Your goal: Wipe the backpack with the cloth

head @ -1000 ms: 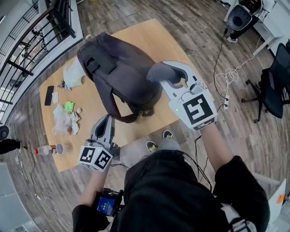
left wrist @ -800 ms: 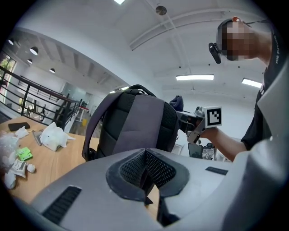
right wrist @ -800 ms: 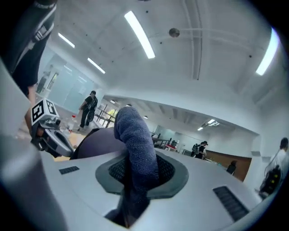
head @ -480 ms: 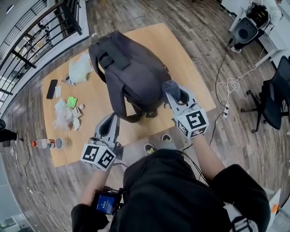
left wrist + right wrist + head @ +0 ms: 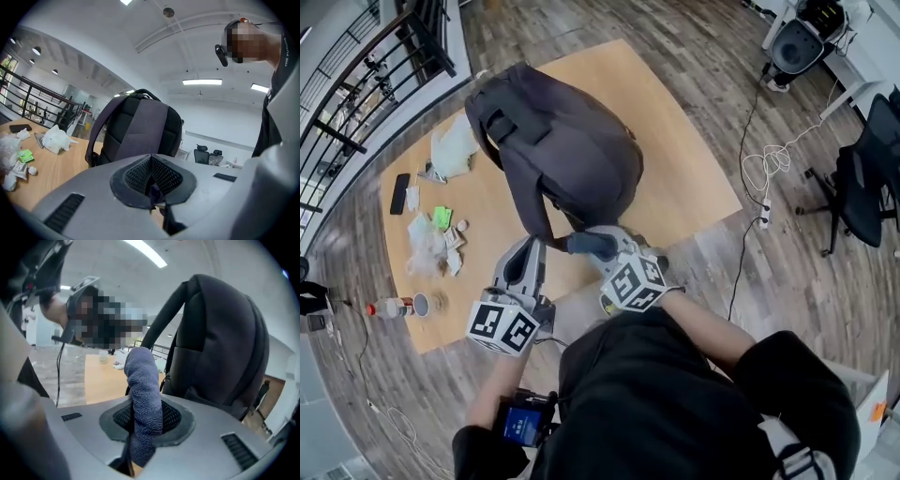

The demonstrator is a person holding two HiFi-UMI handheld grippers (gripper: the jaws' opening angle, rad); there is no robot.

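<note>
L gripper (image 5: 151, 180) pressed together, empty afaict; R gripper (image 5: 145, 417) pinches the cloth (image 5: 142, 380), low beside the backpack (image 5: 567, 150) standing on the table (image 5: 684, 169). I judge we're mid-wipe: next I press cloth to its near face & drag.

Wooden table (image 5: 675, 159): phone (image 5: 400, 194), white bag (image 5: 452, 150), bottle (image 5: 389, 307). Office chair (image 5: 862, 178) on floor.

Wood table (image 5: 684, 169) w/ backpack (image 5: 572, 150) upright, phone (image 5: 400, 194), white bag (image 5: 452, 150), bottle (image 5: 387, 307) on it.
</note>
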